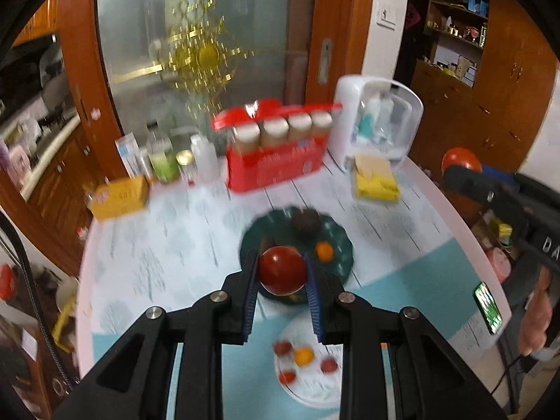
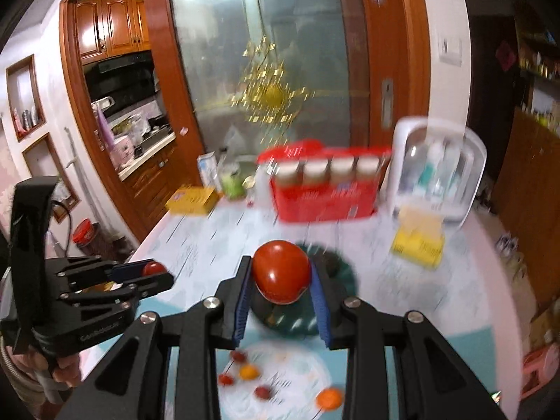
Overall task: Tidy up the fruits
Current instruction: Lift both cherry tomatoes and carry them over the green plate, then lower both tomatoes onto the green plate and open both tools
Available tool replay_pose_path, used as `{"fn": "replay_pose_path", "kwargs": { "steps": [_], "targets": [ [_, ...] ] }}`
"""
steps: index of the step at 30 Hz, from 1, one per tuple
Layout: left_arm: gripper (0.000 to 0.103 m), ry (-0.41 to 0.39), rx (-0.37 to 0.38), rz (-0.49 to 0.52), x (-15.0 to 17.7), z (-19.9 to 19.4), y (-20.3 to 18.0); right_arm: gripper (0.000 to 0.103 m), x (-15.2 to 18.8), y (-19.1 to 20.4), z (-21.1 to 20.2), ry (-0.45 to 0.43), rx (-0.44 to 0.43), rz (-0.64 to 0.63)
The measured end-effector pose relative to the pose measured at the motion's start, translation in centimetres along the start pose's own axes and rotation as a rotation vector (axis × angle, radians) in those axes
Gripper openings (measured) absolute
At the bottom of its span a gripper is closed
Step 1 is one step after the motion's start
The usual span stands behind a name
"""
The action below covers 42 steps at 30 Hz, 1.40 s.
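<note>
Left tool (image 1: pixel 281 273) clamped on a red tomato (image 1: pixel 281 269), held above the near edge of a dark green plate (image 1: pixel 336 241) on the desk (image 1: pixel 175 255). Right tool (image 2: pixel 281 276) gripping a second red tomato (image 2: pixel 281 271) over the same plate. Best lowered gently, clear of the dark fruit (image 1: pixel 306 224) and small orange (image 1: pixel 324 251) already there. Blurred throughout; white plate (image 1: pixel 315 392) partly hidden behind the fingers.

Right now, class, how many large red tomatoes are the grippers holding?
2. One tomato sits between the left gripper fingers, above the dark green plate. The other tomato is clamped in the right gripper. Small fruits on the white plate are not counted.
</note>
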State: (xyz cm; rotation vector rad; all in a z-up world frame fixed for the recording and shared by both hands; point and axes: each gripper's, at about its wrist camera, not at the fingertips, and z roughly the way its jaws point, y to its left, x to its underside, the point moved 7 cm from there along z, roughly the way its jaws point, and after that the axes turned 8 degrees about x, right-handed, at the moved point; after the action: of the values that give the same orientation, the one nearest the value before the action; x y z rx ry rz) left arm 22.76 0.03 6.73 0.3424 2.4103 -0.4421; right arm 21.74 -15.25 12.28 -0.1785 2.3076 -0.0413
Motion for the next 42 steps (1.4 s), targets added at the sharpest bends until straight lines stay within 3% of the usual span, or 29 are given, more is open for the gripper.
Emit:
{"fn": "replay_pose_path", "kwargs": {
  "steps": [5,9,20,25,34,42],
  "targets": [
    [0.024,0.0,-0.046,0.022,-3.8,2.5,0.7,0.032,-4.3,-1.2,2.3,-0.027,0.042,-0.029],
    [0.024,0.024,-0.082,0.044,-5.3,6.6,1.1,0.032,-4.4,-1.7,6.0,0.015,0.04,-0.028],
    [0.024,0.189,-0.084,0.049,-3.2,20.7,3.0,0.032,5.5,-1.6,19.6,0.272,-0.02,-0.04],
    [0.024,0.254,-0.069,0.054,-1.1,25.7,3.3,0.032,10.1,-1.1,23.6,0.355,-0.07,-0.029],
    [0.024,0.365,-0.06,0.061,2.8,32.5,3.9,0.032,15.1,0.2,27.6,0.422,-0.088,-0.072],
    [0.024,0.408,-0.05,0.055,4.2,35.5,4.2,0.033,16.2,1.0,28.6,0.393,-0.091,-0.094]
  ]
}}
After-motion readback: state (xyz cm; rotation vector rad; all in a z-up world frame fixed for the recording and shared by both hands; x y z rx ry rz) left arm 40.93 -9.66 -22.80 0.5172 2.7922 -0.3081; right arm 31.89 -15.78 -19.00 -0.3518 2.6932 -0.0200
